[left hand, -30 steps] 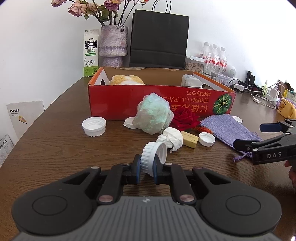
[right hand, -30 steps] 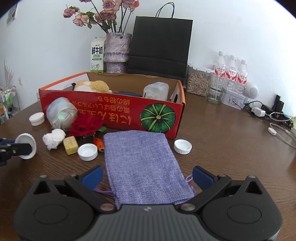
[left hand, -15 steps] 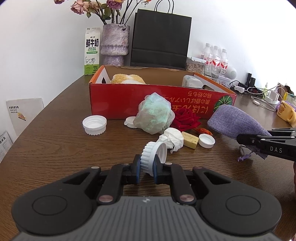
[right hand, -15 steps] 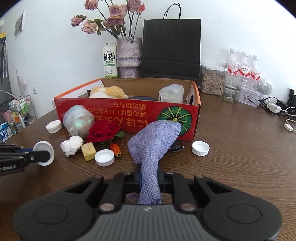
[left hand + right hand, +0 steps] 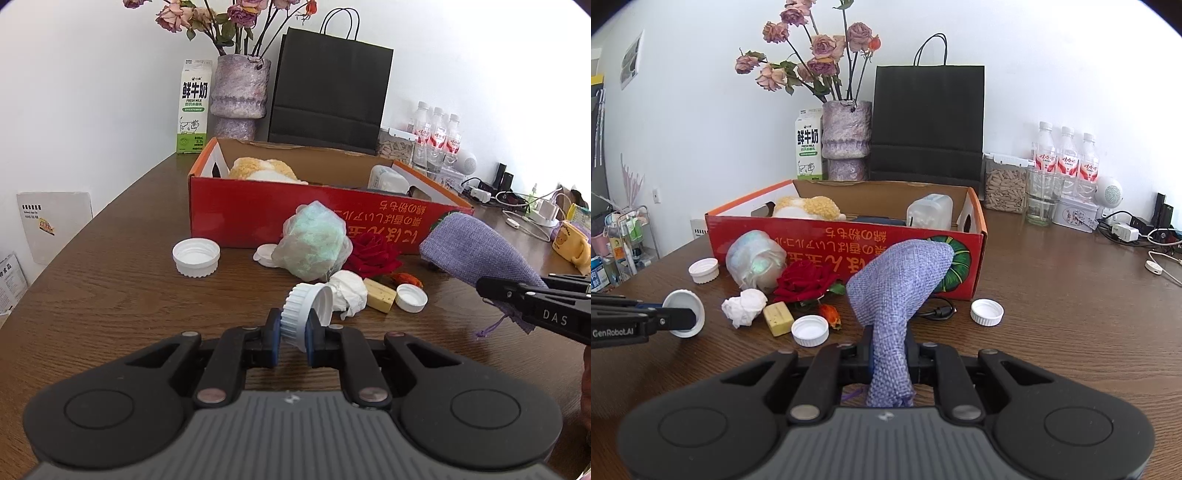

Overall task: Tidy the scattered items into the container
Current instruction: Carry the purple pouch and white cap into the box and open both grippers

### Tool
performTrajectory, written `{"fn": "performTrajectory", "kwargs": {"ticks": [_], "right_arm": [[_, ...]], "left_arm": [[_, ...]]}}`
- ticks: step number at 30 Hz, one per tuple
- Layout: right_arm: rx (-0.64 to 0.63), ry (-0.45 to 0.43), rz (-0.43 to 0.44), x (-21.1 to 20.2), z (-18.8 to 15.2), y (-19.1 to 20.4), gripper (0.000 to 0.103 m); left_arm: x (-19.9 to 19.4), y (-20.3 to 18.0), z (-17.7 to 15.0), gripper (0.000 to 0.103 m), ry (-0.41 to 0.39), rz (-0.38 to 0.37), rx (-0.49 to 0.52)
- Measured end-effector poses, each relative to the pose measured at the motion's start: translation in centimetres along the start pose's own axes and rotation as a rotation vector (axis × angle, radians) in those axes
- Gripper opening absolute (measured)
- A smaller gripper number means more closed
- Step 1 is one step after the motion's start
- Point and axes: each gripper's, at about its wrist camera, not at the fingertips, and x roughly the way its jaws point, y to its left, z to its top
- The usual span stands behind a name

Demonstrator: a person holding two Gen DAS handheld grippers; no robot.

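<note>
Your right tool (image 5: 889, 360) pinches the purple cloth pouch (image 5: 899, 284), raised just in front of the red box (image 5: 846, 243); your left tool (image 5: 293, 338) clamps a white ribbed cap (image 5: 306, 314) nearer you. Carry both clear over the box's front wall before releasing, and mind the pouch's slack end snagging the rim.

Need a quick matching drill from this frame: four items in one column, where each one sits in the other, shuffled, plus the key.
Items:
1. purple burlap pouch
2. ribbed white cap
3. plush toy
4. milk carton

Places:
A. inside the red cardboard box
B. clamped in the left gripper
C. on the table behind the box, beside the vase
D. clamped in the right gripper

Pairs: 1-D, 2-B, 3-A, 4-C
</note>
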Motion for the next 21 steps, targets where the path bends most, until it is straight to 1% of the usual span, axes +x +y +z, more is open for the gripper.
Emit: {"fn": "performTrajectory", "kwargs": {"ticks": [5, 12, 17, 19, 21], "right_arm": [[0.005, -0.054, 0.013, -0.8, 1.3, 0.3, 0.011], [-0.012, -0.161, 0.016, -1.6, 4.8, 0.5, 0.011], [-0.018, -0.217, 0.013, -0.6, 7.8, 0.7, 0.012], [-0.013, -0.23, 0.012, 0.2, 9.1, 0.6, 0.012], [-0.004, -0.233, 0.013, 1.3, 10.3, 0.6, 0.012]], "left_arm": [[-1.1, -0.9, 1.8, 0.013, -0.062, -0.023, 0.011], [-1.5, -2.1, 5.8, 0.013, -0.163, -0.027, 0.029], [-0.6, -2.5, 9.2, 0.013, -0.218, -0.012, 0.023], [0.2, -2.5, 10.6, 0.013, -0.228, 0.001, 0.019], [1.6, -2.5, 12.1, 0.013, -0.22, 0.001, 0.011]]}}
